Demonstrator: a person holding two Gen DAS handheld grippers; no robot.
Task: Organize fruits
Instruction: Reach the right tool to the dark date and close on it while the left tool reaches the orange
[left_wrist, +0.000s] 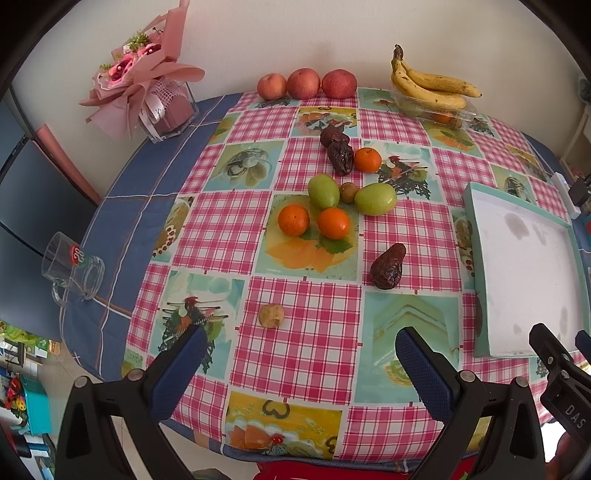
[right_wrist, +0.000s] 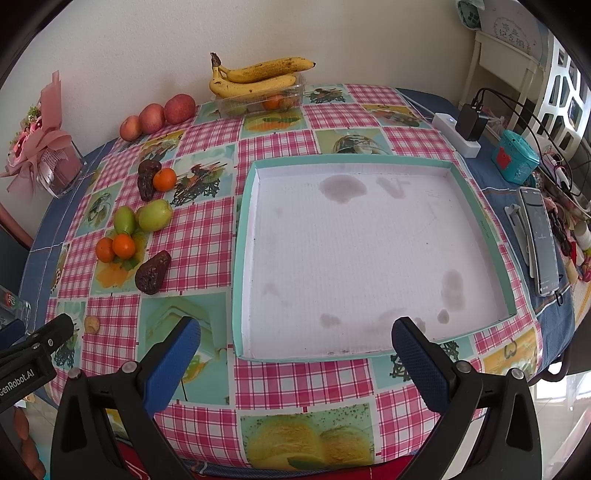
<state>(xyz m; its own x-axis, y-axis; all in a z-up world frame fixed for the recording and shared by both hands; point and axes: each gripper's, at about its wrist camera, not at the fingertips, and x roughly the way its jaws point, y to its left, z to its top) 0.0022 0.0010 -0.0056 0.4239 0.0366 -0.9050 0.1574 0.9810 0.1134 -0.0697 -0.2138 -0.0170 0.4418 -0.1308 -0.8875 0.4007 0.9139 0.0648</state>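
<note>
Loose fruit lies mid-table: three small oranges (left_wrist: 293, 220), two green fruits (left_wrist: 375, 198), dark wrinkled fruits (left_wrist: 388, 267) and a small tan fruit (left_wrist: 271, 315). Three red apples (left_wrist: 303, 83) and a banana bunch (left_wrist: 428, 84) on a clear plastic box stand by the wall. A shallow white tray with a teal rim (right_wrist: 242, 236) lies empty on the right. My left gripper (left_wrist: 299, 354) hangs open over the near table edge, nothing between its fingers. My right gripper (right_wrist: 295, 347) is open too, just in front of the tray's near rim.
A pink bouquet in a clear box (left_wrist: 147, 85) and a glass mug (left_wrist: 70, 266) stand at the left. Beyond the tray are a white power strip with a charger (right_wrist: 461, 133), a teal box (right_wrist: 515, 157) and a phone (right_wrist: 541, 240).
</note>
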